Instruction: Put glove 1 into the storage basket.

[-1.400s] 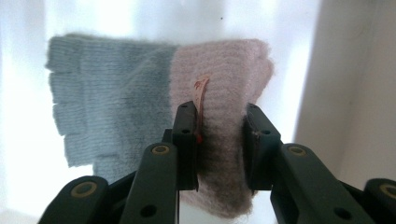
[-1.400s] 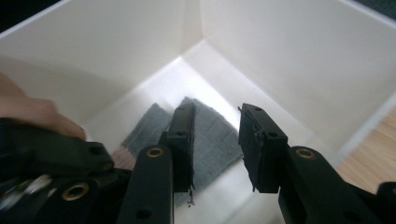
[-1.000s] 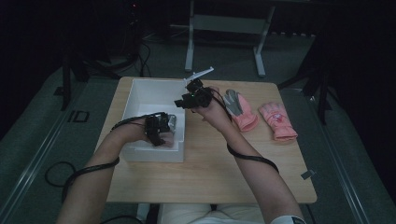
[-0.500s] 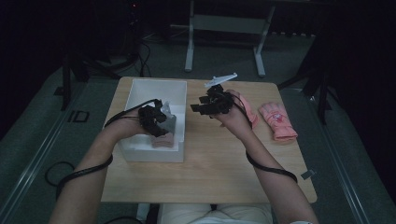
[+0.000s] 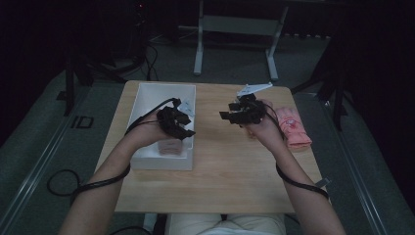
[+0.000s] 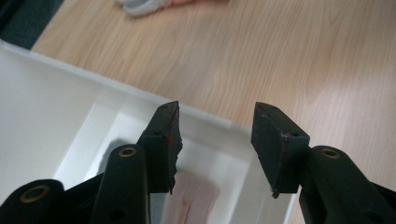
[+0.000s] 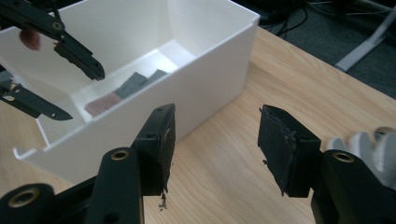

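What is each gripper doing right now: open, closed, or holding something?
Left gripper: open, nothing between its jaws, above the white box.
Right gripper: open, empty, jaws just opened further, over the table.

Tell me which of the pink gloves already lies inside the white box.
The folded pink glove at the near end of the white box, below the left gripper. The other pink glove lies on the table at the right.
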